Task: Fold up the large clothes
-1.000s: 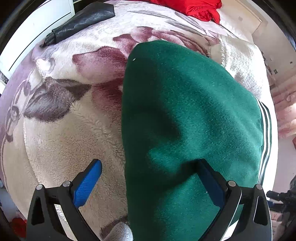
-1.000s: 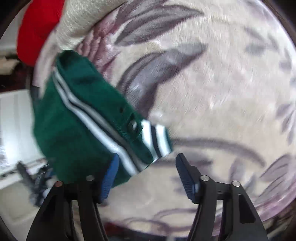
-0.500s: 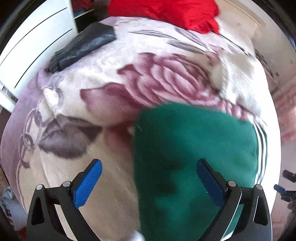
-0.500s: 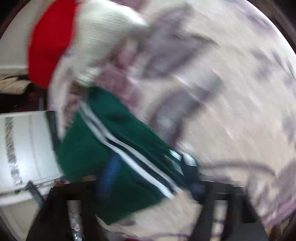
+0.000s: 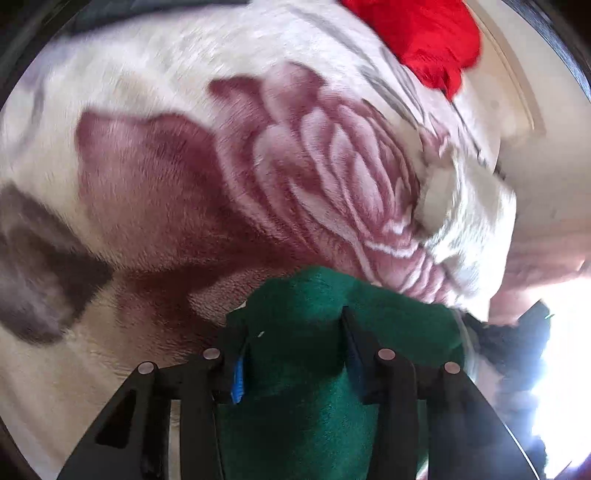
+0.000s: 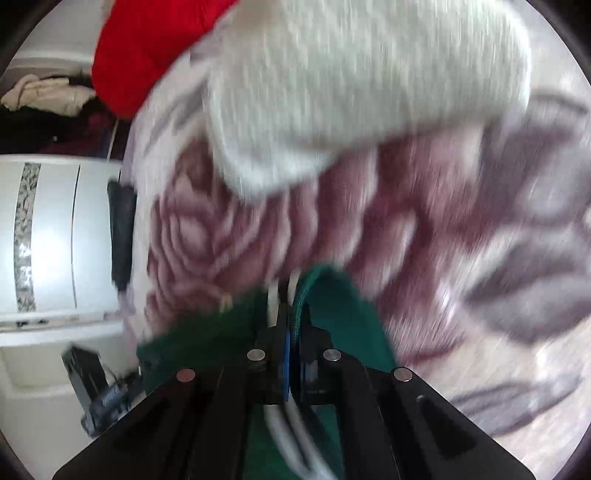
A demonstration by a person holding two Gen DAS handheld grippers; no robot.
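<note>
A dark green garment [image 5: 314,332] with white and dark stripes lies at the near edge of a bed covered by a rose-patterned fleece blanket [image 5: 177,177]. My left gripper [image 5: 295,332] is shut on a thick bunch of the green cloth. In the right wrist view my right gripper [image 6: 291,332] is shut on the striped edge of the same green garment [image 6: 343,306]. Both views are blurred by motion.
A cream knitted garment [image 6: 351,85] and a red garment [image 6: 147,48] lie further up the bed; the red one also shows in the left wrist view [image 5: 417,33]. A white cabinet [image 6: 55,236] stands at the left, with a black item [image 6: 120,236] at the bed's edge.
Both grippers were open around the green garment and have closed on it. Both cameras have swung and dropped towards the bed, so less green cloth and more blanket show.
</note>
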